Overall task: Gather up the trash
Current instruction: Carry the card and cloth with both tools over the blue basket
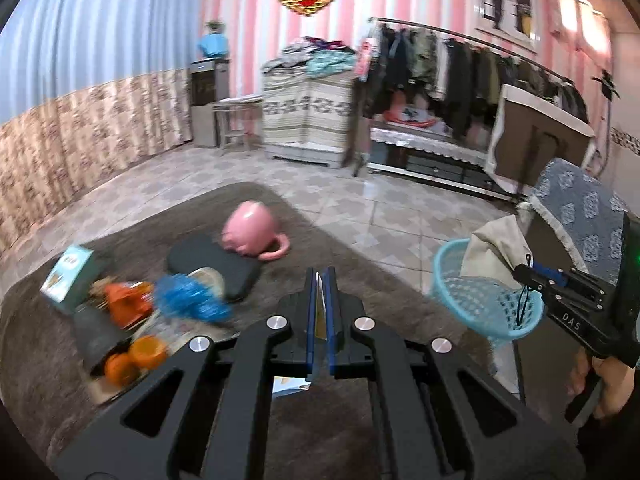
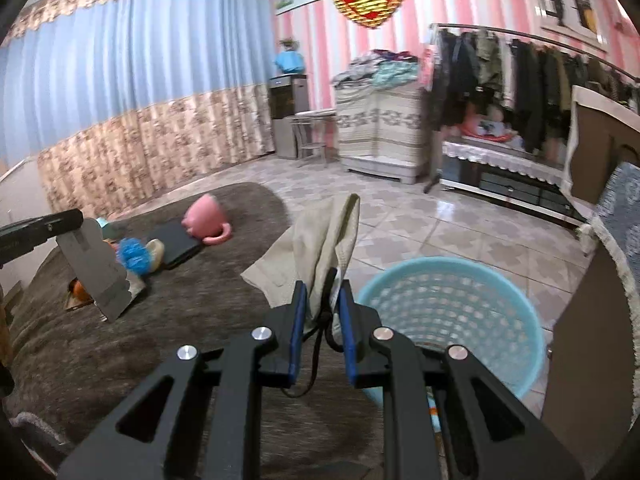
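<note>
Pink-striped walls, a blue pleated curtain and a rail of dark clothes ring the tiled floor, and a brown shaggy rug (image 2: pixel 120 340) fills the lower left of both of my views.

On my left wrist view, the left gripper (image 1: pixel 320 280) has its blue pads pressed together on a thin, flat silvery wrapper (image 1: pixel 320 312). The right wrist view shows that same wrapper (image 2: pixel 96 268) hanging from the left tongs at nine o'clock, above the rug.

My right gripper (image 2: pixel 322 292) is clamped on a crumpled beige bag (image 2: pixel 316 240) with a black cord (image 2: pixel 316 344) trailing down between the pads. The bag stands up out of the tongs toward twelve o'clock. From the left view I see the bag (image 1: pixel 496 248) held at three o'clock, just over the near rim of the light blue perforated basket (image 1: pixel 472 300), and a hand (image 1: pixel 612 384) gripping the handle.

The basket (image 2: pixel 452 308) sits on the tiles at four o'clock of the right tongs, just beside the rug's edge.

Farther out on the rug, at ten o'clock, lie a tipped pink mug (image 1: pixel 250 232), a dark flat pad (image 1: pixel 216 264), a blue fuzzy thing (image 1: pixel 188 296) and some orange items (image 1: pixel 132 352), blurred.
</note>
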Demonstrator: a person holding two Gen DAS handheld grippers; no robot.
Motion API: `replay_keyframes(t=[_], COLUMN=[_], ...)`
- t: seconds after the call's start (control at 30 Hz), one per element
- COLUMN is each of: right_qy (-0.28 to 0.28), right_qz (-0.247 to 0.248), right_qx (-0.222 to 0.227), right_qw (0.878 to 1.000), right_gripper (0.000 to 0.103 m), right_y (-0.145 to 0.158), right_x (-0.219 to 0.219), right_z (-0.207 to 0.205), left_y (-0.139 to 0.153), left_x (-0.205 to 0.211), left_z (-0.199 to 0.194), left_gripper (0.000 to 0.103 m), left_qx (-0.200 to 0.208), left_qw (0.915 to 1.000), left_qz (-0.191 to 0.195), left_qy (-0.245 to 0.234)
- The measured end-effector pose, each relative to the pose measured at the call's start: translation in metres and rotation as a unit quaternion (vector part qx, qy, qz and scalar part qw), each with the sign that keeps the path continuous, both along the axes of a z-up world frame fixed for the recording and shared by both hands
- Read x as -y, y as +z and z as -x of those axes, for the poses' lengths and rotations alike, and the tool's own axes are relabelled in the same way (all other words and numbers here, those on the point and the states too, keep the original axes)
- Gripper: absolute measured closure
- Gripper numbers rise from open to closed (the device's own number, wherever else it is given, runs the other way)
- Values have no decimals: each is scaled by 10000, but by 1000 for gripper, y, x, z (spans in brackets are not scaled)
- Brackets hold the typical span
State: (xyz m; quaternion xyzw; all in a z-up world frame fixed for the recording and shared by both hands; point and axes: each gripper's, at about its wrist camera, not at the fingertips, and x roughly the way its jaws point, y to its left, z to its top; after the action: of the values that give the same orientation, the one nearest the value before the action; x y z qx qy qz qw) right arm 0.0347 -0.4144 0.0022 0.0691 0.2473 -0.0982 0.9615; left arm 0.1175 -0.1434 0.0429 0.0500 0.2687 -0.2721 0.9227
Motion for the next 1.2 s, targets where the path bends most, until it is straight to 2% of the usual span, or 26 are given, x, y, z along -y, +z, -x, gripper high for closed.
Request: replay_keyframes(t=[0.3,0.57,0.73,0.97,1.2], right_qy=[-838,-1392,-1670,-1913,-2027], right_qz=[-25,-12,-35,-63,-205], right_qx=[-21,-66,-86,-141,-228], right_qw=[9965,9902,9859,9814,9788], right_gripper=[86,86,86,86,86], right_y=[-3,-9,-8,-12,-23], right_x=[63,108,131,153,162], right_z=[23,41,51,64,65], left_y=[1,8,7,-11,-38], left_x=[94,181,225,277,298], left_z=[-7,7,13,11,-5], left_gripper=[101,101,101,100,98], left_qx=[91,282,264,83,17], left_qw=[9972,9889,9835,9786,9804], left_qz=[28,82,173,276,79], left_qy=[-735,-1454,-1779,-2038,-1970])
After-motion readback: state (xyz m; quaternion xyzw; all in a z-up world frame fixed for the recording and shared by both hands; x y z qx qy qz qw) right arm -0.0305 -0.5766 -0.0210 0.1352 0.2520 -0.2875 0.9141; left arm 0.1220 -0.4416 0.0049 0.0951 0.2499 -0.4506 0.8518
